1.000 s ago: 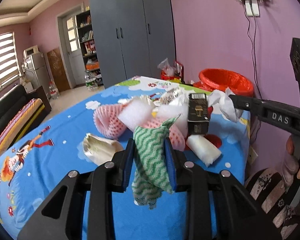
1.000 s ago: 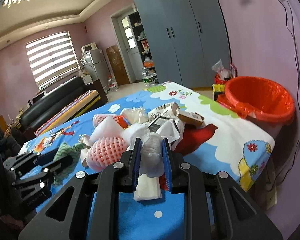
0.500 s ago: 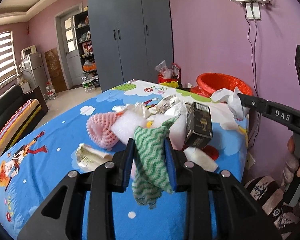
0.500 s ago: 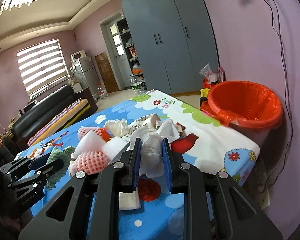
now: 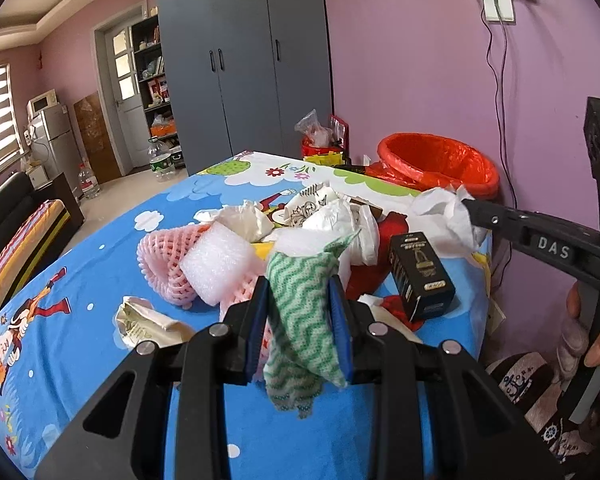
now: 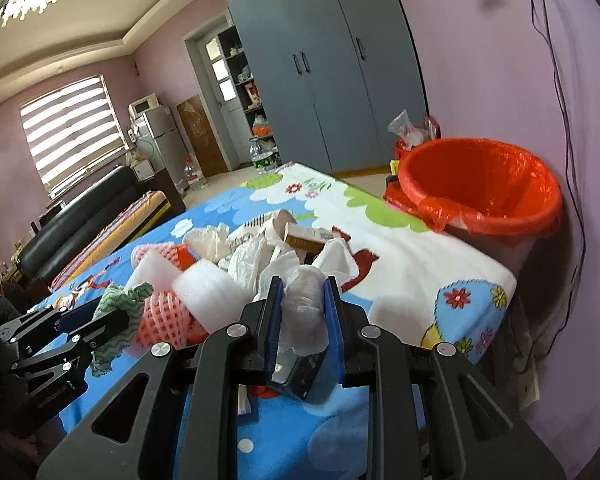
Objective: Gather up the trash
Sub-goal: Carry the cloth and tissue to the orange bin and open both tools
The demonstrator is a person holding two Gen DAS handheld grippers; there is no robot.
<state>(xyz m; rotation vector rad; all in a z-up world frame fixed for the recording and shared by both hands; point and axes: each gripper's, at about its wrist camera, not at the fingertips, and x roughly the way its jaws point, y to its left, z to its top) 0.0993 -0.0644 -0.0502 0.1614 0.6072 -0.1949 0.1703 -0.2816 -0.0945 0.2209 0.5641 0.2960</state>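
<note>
My left gripper (image 5: pixel 299 304) is shut on a green-and-white zigzag cloth (image 5: pixel 300 320) that hangs down between its blue pads. My right gripper (image 6: pixel 301 300) is shut on a crumpled white tissue (image 6: pixel 304 312); from the left wrist view the same tissue (image 5: pixel 446 216) sticks out of its tip over the table's far right corner. A pile of trash lies on the cartoon-print tablecloth (image 5: pixel 100 264): pink foam netting (image 5: pixel 160 264), white foam blocks (image 5: pixel 216 264), crumpled paper (image 5: pixel 144 320) and a black box (image 5: pixel 420 276). The red-lined bin (image 6: pixel 484 188) stands past the table's far right edge.
A grey wardrobe (image 5: pixel 252 60) and an open doorway fill the back wall. A cable hangs down the pink wall (image 5: pixel 500 92) behind the bin. A black sofa (image 6: pixel 80 216) sits to the left. A person's hand (image 5: pixel 596 340) holds the right gripper's handle at the right edge.
Both grippers have travelled along the table toward the bin, each keeping its load. The bin looks larger and nearer, and the trash pile has slid closer beneath them.
</note>
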